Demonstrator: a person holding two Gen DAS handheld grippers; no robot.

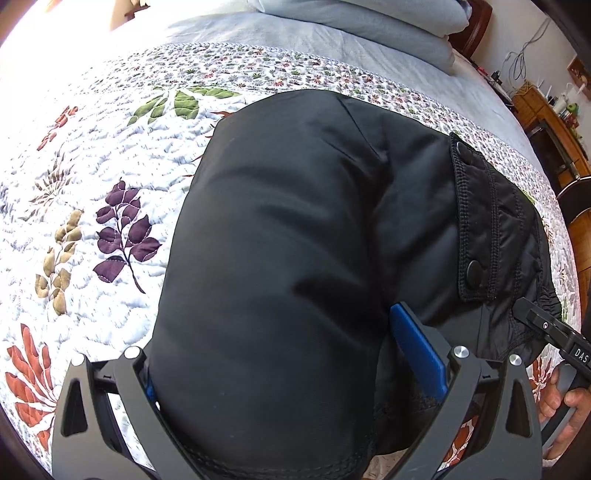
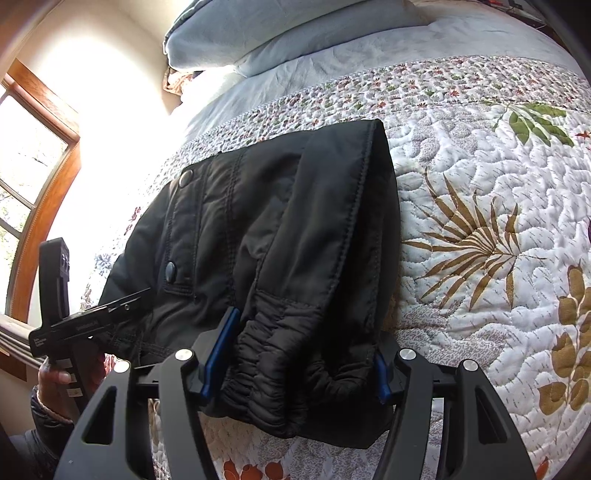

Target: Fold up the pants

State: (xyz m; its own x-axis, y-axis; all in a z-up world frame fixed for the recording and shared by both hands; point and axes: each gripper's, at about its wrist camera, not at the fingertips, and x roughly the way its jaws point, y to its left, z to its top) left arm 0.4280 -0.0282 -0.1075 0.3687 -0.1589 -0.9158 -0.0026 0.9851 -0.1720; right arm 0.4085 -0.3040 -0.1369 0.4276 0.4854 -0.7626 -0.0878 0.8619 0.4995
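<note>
Black padded pants (image 1: 295,221) lie folded on a white floral quilt (image 1: 92,166), snap-button flap (image 1: 472,229) toward the right. My left gripper (image 1: 273,339) straddles the thick folded bundle, and its blue pads (image 1: 417,350) press the fabric from both sides. The right gripper's tip (image 1: 524,314) shows at the pants' right edge. In the right wrist view my right gripper (image 2: 306,332) is shut on the gathered elastic end of the pants (image 2: 295,229), which fills the gap between its pads (image 2: 218,354). The left gripper (image 2: 140,295) shows side-on at the pants' left edge.
Light blue pillows (image 2: 277,33) and a blue sheet (image 1: 295,29) lie at the head of the bed. A wood-framed window (image 2: 37,184) stands beside the bed. A wooden cabinet (image 1: 546,110) is at the far right. A hand (image 1: 561,406) holds the right gripper's handle.
</note>
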